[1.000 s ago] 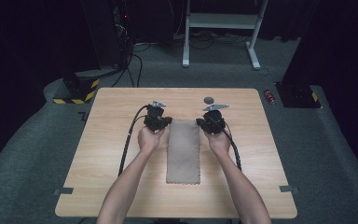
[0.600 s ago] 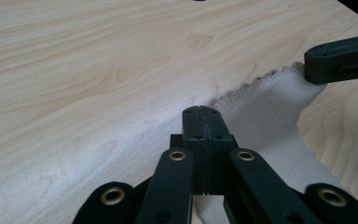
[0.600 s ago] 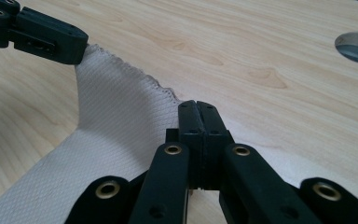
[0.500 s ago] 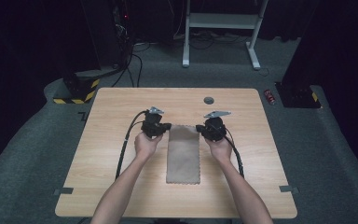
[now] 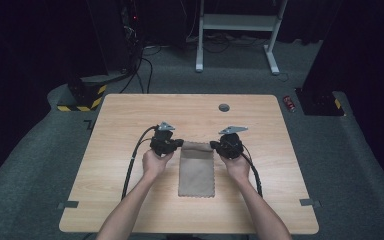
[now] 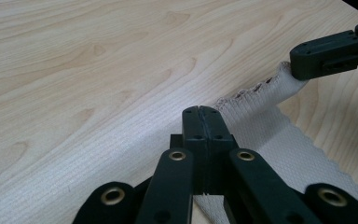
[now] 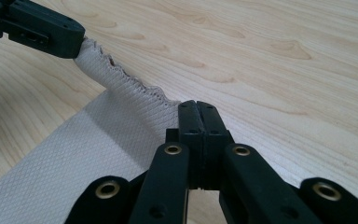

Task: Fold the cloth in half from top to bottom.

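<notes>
Both hand-held grippers, left [image 5: 178,144] and right [image 5: 215,145], each clenched on a far corner of the cloth [image 5: 196,172], have drawn that edge toward the person over the table [image 5: 130,110], starting a fold.

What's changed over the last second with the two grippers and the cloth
Both the left gripper and the right gripper, each clamped on a far corner of the beige cloth, drew toward the person, folding that far edge back. The cloth's near edge stayed on the table.
</notes>
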